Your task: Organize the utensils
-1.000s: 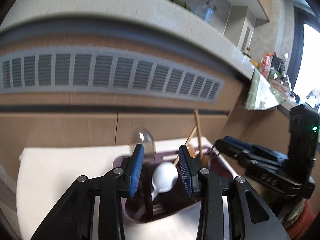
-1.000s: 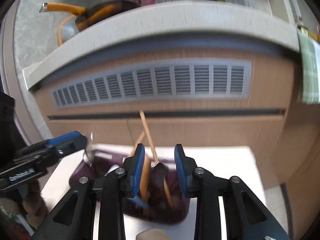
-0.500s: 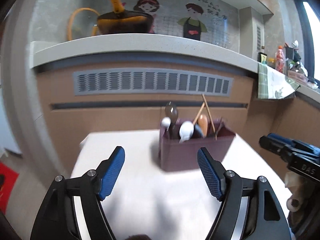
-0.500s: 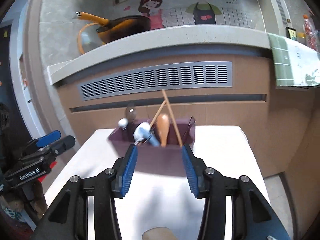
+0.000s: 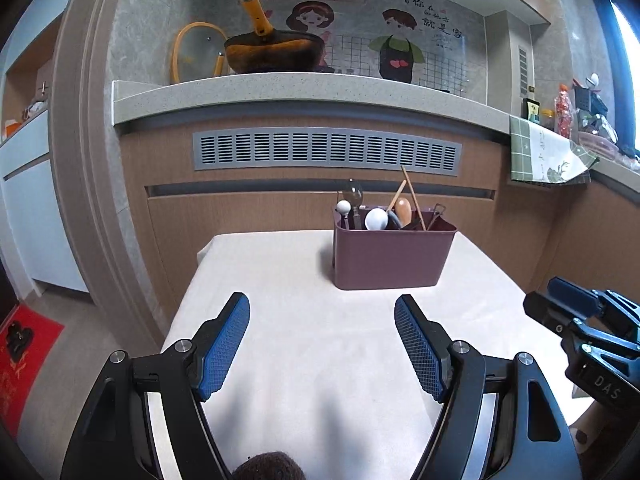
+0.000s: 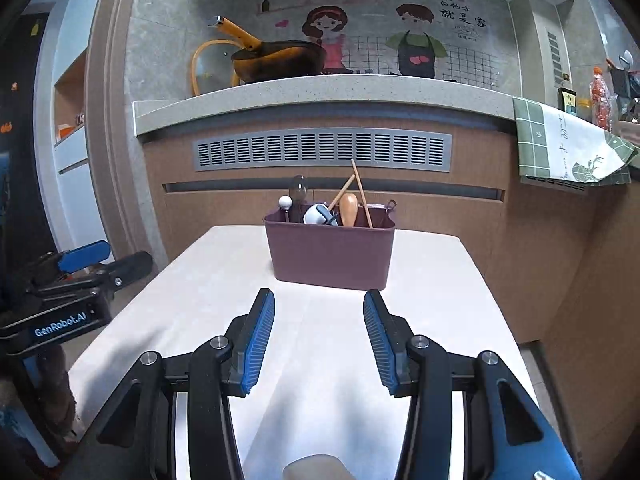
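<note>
A maroon utensil holder (image 5: 392, 258) stands at the far end of the white table (image 5: 304, 344); it also shows in the right wrist view (image 6: 332, 256). It holds a white spoon (image 5: 375, 219), a wooden spoon (image 5: 403, 211), chopsticks (image 5: 412, 192), a metal spoon (image 5: 353, 196) and other utensils. My left gripper (image 5: 322, 312) is open and empty, well back from the holder. My right gripper (image 6: 319, 308) is open and empty, also short of the holder. Each gripper shows at the edge of the other's view.
A wooden cabinet with a grey vent (image 5: 326, 150) rises behind the table under a stone counter (image 5: 304, 88) with a wok (image 5: 274, 54). A green checked cloth (image 5: 540, 156) hangs at the right. The floor and a red mat (image 5: 24, 356) lie to the left.
Both grippers have pulled back from the holder, where they were close over the utensils. Both have opened wider and now hold nothing.
</note>
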Demonstrator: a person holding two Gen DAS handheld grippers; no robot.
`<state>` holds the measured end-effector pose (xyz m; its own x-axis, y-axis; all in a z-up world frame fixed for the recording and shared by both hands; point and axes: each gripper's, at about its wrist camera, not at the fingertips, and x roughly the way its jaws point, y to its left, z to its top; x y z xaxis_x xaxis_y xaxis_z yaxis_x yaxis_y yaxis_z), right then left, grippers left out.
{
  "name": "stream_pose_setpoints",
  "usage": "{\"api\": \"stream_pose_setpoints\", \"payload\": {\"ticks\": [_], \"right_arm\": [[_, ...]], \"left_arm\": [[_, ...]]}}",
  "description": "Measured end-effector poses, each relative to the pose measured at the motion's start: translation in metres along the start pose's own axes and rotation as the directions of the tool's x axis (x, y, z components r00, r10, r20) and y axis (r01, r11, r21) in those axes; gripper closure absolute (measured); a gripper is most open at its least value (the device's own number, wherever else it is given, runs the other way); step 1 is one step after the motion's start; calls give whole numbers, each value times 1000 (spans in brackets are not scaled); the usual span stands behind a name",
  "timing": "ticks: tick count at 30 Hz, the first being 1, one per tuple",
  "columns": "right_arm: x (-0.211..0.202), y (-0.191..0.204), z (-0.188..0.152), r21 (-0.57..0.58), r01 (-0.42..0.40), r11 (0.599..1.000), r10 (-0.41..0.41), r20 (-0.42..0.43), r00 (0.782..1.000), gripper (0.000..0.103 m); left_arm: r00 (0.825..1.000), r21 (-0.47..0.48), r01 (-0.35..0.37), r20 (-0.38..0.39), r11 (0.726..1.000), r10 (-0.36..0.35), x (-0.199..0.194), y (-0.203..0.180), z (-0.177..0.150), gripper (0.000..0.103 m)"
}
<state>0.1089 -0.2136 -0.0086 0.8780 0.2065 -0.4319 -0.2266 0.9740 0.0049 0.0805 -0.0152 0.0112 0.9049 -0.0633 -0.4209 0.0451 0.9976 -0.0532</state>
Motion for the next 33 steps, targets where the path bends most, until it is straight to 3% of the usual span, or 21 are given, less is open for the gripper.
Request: {"api": "stream_pose_setpoints", "payload": {"ticks": [33], "right_arm": [[0, -10, -2, 25, 28, 999, -28, -13, 1000, 59]], "left_arm": [[998, 8, 43, -53, 999, -42, 7, -7, -4, 28]]}}
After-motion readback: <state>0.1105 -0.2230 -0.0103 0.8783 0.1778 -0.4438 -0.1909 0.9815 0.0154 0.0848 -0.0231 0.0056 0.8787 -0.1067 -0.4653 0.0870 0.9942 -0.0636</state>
